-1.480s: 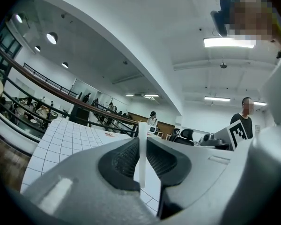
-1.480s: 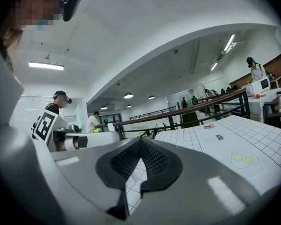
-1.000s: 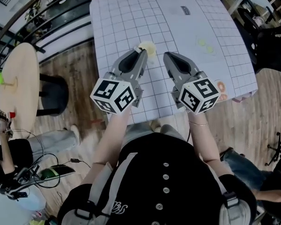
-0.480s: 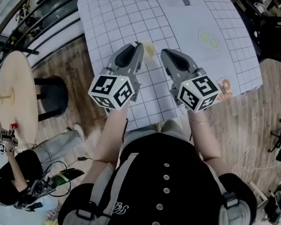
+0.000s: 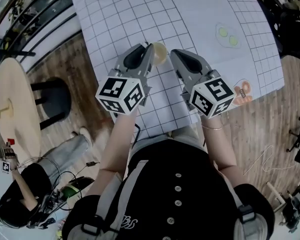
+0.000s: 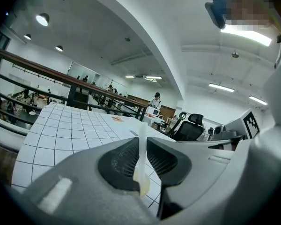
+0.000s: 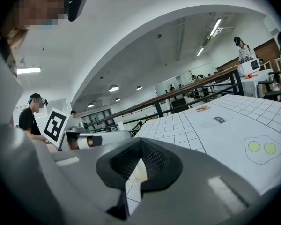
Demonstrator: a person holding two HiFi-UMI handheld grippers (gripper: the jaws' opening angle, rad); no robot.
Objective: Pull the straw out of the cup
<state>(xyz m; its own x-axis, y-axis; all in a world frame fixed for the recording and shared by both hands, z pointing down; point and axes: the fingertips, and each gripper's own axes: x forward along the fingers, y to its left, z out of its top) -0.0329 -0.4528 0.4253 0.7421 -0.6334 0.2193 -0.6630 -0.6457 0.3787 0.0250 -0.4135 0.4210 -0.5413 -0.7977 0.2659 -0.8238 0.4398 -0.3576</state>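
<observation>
Left tool (image 5: 150, 47) pinches the straw (image 6: 142, 146) in the cup (image 5: 160, 53), jaws just loosening; right tool (image 5: 174, 53) beside it is pressed together.

The cup (image 5: 159, 53) is small, round and pale cream. Seen from above, it sits over the gridded sheet (image 5: 115, 14), just beside the tip of the left gripper (image 5: 150, 48). Whether it stands on the sheet or hangs just above it cannot be told. The straw (image 6: 142, 142) is thin, white and slightly see-through. It rises straight and upright out of the cup, pinched between that gripper's jaws, with its top end poking above them.
</observation>
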